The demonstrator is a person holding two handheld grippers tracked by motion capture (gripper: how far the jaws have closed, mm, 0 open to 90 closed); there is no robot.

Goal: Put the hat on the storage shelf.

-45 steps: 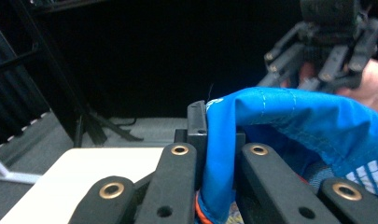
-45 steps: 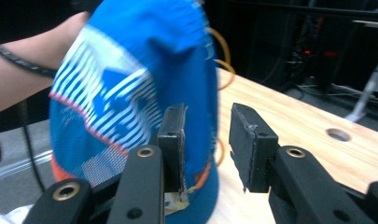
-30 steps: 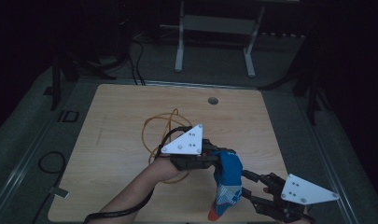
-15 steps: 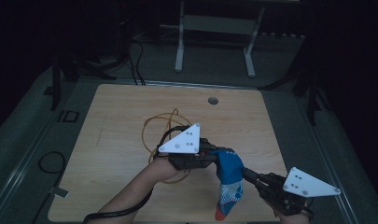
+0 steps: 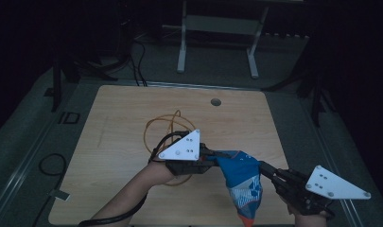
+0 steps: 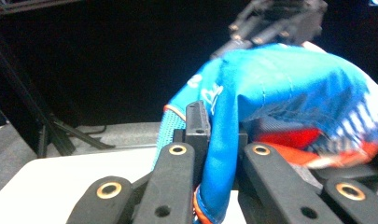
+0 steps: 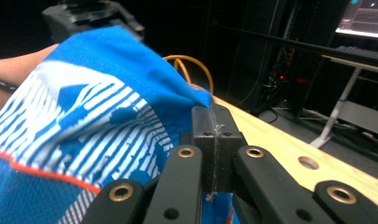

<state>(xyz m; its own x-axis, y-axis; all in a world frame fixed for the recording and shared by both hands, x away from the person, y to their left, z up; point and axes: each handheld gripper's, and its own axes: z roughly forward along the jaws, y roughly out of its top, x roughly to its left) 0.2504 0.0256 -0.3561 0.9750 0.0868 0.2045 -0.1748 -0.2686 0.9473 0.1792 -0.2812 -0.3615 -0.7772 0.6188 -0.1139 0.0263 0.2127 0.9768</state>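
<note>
One blue garment point(image 5: 241, 182), one orange cable point(image 5: 165, 124)

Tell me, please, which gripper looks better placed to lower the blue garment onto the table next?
Probably the right gripper: it pinches the blue patterned garment beside where the cloth hangs toward the table, over bare wood. The left gripper, also shut on it, sits above the orange cable.

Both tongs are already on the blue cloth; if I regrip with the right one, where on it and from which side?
Take the hanging orange-trimmed bottom edge of the blue cloth, coming from the person's right, judging by its pose. The cloth drapes down from a span pinched between the left tongs and right tongs, so that lower part hangs loose and reachable above the table.
</note>
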